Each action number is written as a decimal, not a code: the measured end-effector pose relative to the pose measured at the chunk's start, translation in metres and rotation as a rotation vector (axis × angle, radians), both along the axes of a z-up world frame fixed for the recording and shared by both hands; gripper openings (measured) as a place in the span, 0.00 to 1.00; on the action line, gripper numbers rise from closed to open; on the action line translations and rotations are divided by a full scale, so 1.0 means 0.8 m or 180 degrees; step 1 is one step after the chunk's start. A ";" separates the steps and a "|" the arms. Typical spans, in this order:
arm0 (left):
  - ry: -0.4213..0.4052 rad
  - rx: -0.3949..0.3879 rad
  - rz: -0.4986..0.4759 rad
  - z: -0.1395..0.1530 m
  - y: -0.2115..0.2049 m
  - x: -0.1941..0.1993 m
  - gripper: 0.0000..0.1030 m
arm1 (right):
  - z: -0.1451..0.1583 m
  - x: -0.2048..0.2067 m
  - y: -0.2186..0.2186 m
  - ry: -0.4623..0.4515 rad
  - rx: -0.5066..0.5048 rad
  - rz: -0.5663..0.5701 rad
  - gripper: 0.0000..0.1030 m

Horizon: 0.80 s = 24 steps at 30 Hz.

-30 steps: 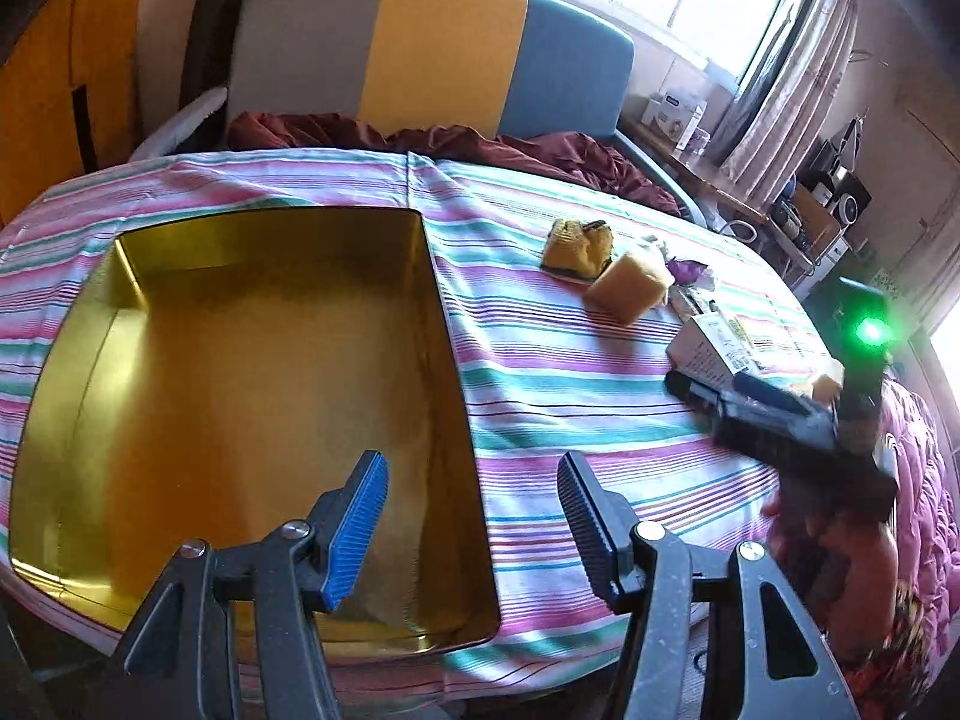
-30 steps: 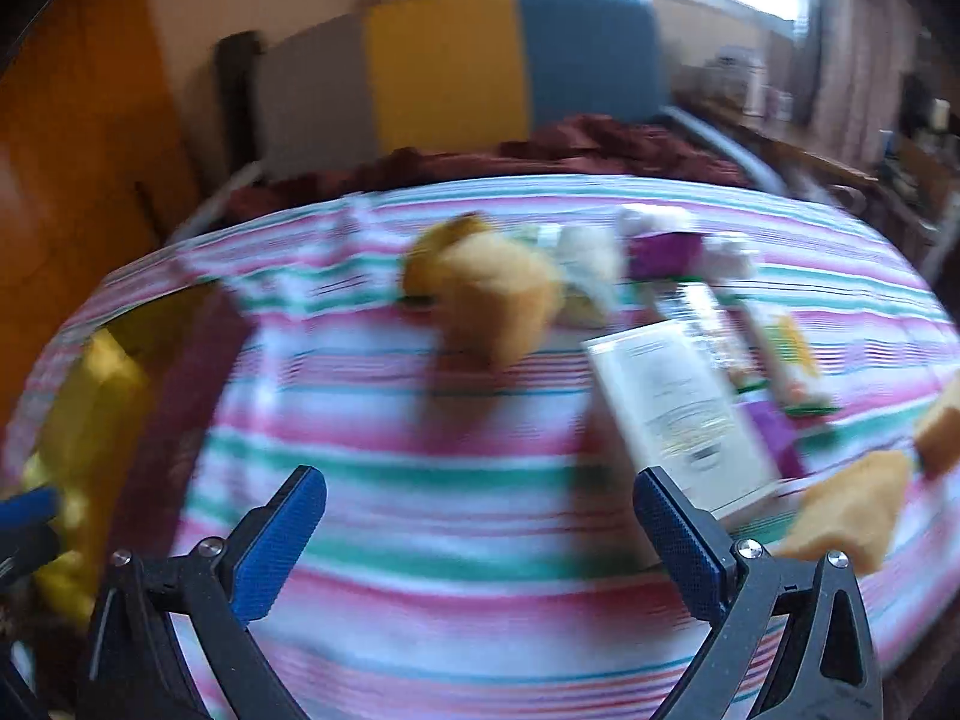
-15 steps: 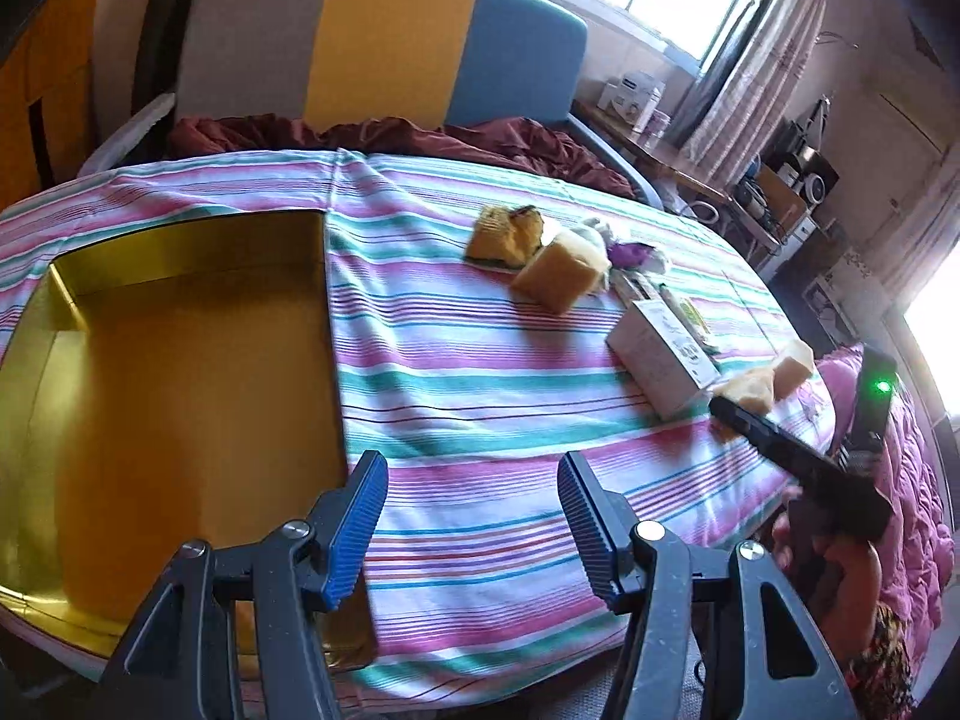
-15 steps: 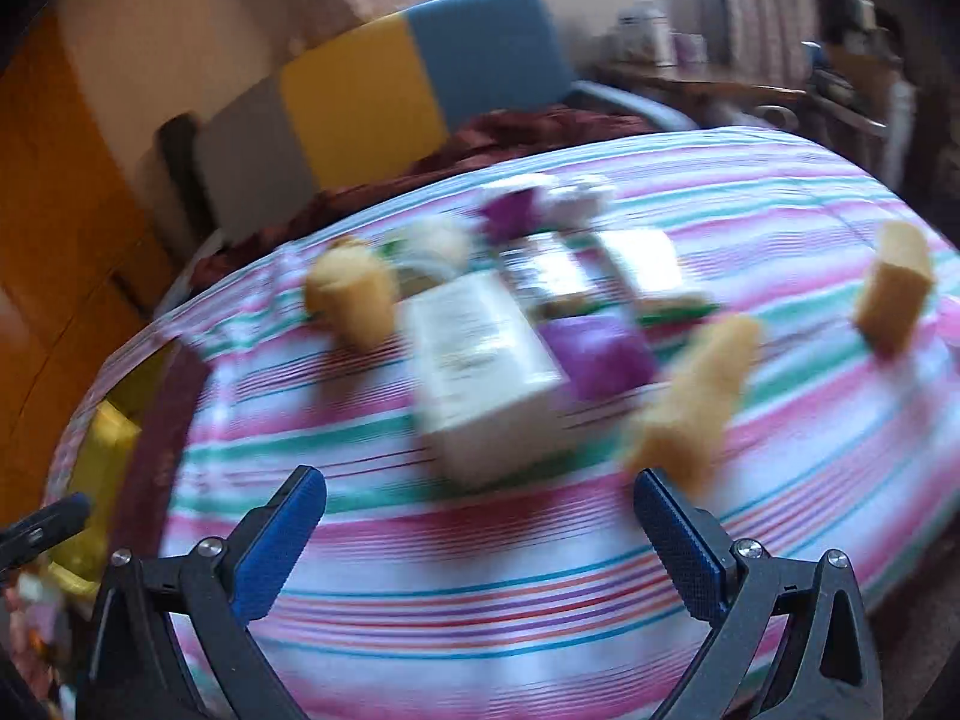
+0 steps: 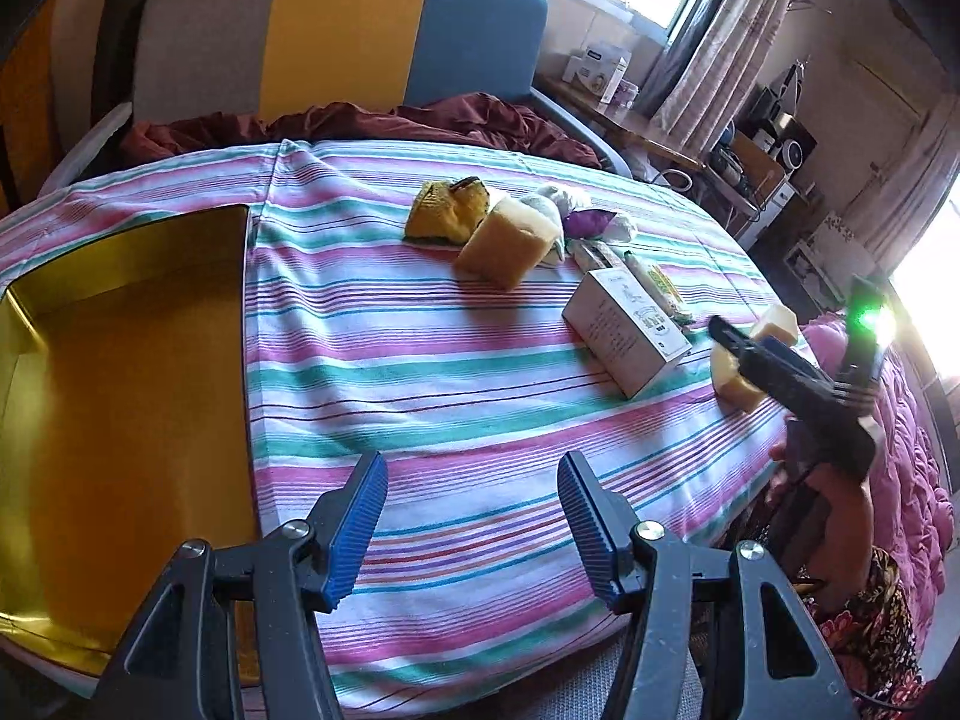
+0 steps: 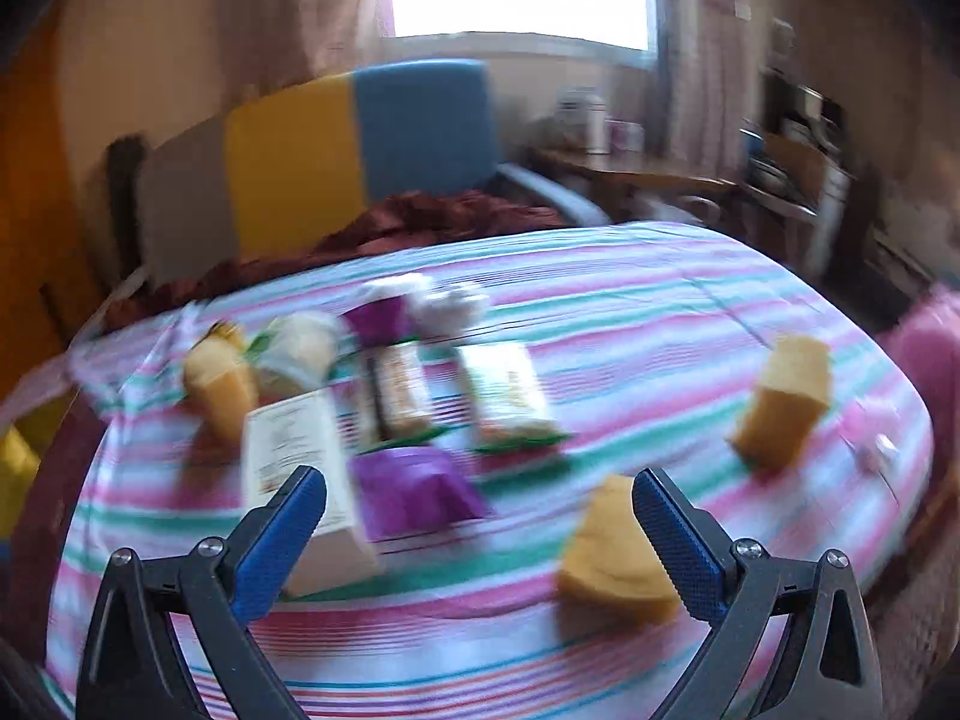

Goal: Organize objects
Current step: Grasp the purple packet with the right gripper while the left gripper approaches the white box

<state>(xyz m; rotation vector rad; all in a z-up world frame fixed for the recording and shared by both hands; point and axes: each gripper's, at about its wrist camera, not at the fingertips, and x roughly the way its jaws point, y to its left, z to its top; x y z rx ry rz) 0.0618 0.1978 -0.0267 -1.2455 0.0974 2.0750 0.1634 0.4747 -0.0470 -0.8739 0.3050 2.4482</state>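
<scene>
A gold tray (image 5: pixel 120 360) lies empty on the left of the striped tablecloth (image 5: pixel 456 372). My left gripper (image 5: pixel 474 516) hovers open over bare cloth just right of the tray, holding nothing. Farther out lie a yellow knitted piece (image 5: pixel 447 210), a sponge block (image 5: pixel 507 243) and a white box (image 5: pixel 624 330). My right gripper (image 6: pixel 480 516) is open wide and low over the table. The white box (image 6: pixel 300 468) lies by its left finger, a purple packet (image 6: pixel 414 489) between the fingers, and a yellow sponge wedge (image 6: pixel 612 558) by the right finger. Its pads touch nothing.
Two wrapped snack bars (image 6: pixel 402 396) (image 6: pixel 510 402) lie behind the purple packet. Another sponge block (image 6: pixel 786 402) sits at the far right. A person's hand (image 5: pixel 840 516) holds the right tool at the table's right edge. A striped sofa (image 5: pixel 336 30) stands behind the table.
The left gripper moved right, so the tray slid toward the left edge of its view. The right gripper swung right along the table; the box and sponges now sit closer to its fingers.
</scene>
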 end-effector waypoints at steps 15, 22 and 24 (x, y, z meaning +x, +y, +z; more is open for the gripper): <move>0.0032 -0.0009 0.0023 0.005 0.006 -0.002 0.58 | -0.028 -0.028 -0.016 -0.0222 -0.0061 0.0365 0.98; 0.0099 -0.0013 -0.0041 0.006 0.012 -0.001 0.58 | -0.032 -0.039 0.011 -0.0077 -0.0257 0.0097 0.96; 0.0106 0.0056 -0.0106 0.005 0.013 -0.002 0.59 | -0.039 -0.047 0.022 -0.0109 -0.0353 0.0054 0.80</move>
